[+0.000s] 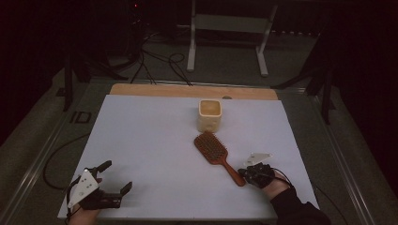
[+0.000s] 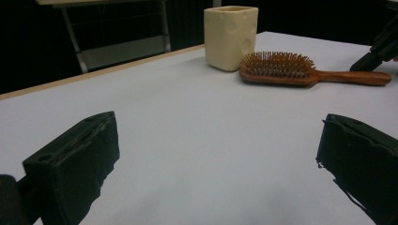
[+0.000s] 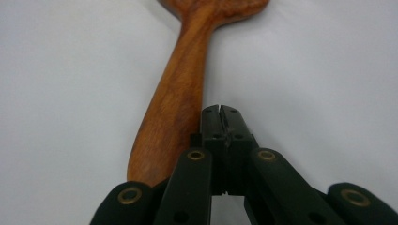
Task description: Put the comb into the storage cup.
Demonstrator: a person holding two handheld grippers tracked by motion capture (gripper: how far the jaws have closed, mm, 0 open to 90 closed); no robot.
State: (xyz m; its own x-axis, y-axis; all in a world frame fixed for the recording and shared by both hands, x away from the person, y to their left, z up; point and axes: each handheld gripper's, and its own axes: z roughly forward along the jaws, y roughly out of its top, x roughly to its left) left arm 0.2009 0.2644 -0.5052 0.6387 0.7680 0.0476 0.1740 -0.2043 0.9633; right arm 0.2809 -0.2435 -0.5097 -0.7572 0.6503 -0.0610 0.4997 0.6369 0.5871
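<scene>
Nudging hairbrush [image 1: 218,154] handle with right gripper [image 1: 246,173], jaws pressed together, empty; risking brush skidding into cup [image 1: 210,115]. Left gripper [image 1: 116,178] idling, jaws apart.

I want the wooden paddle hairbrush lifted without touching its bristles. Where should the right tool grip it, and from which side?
Probably on the narrow handle of the wooden paddle hairbrush, coming from above at the near end. The brush lies flat, bristles up, with its handle pointing toward the right tool, which is shut beside the handle's end. Jaws opened across the slim handle would fit it; the wide head would not.
</scene>
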